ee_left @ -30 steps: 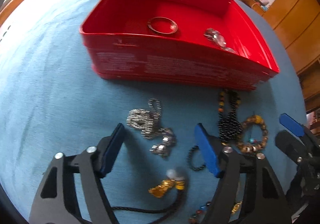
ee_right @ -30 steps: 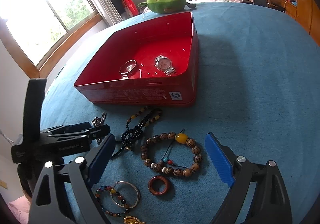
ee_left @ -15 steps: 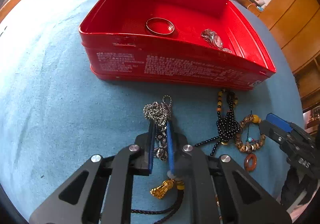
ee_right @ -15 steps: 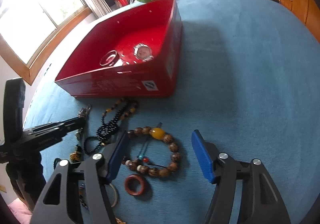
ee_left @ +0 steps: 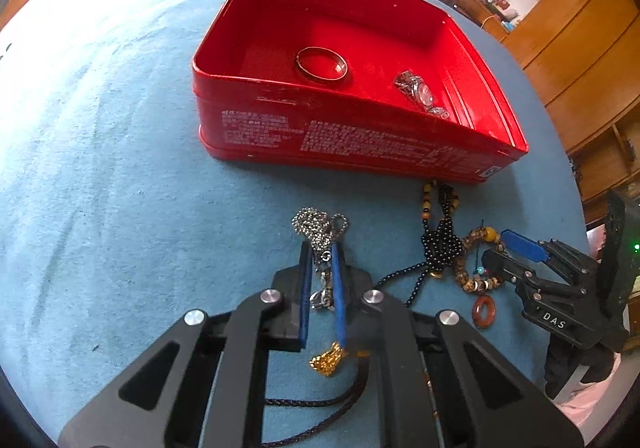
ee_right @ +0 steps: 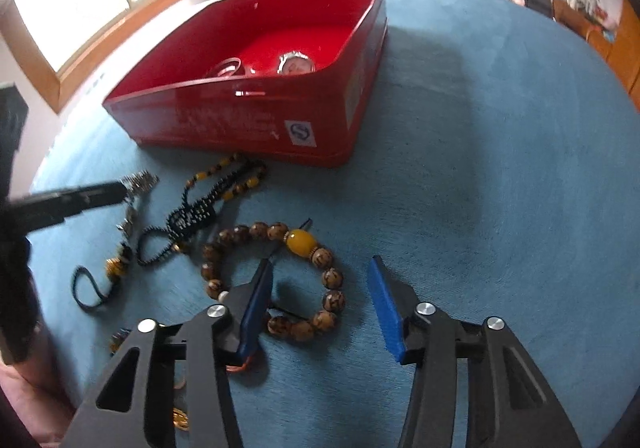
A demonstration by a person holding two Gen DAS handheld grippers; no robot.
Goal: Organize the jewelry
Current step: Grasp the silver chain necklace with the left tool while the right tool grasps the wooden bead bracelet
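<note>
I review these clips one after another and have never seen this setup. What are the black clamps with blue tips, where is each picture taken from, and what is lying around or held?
These are not robot arms: a person holds a hand-held gripper in each hand, with a wide-angle camera on each looking along its jaws. One picture looks out from the left gripper, the other from the right gripper.

A blue cloth carries a red tin that holds a bangle and a watch.

In front of the tin lie a black bead necklace, a reddish ring, a gold tassel on a black cord and a brown bead bracelet.

The left jaws are shut on a silver chain. The right jaws have just been closing, astride one side of the brown bracelet, not yet pressing it.
</note>
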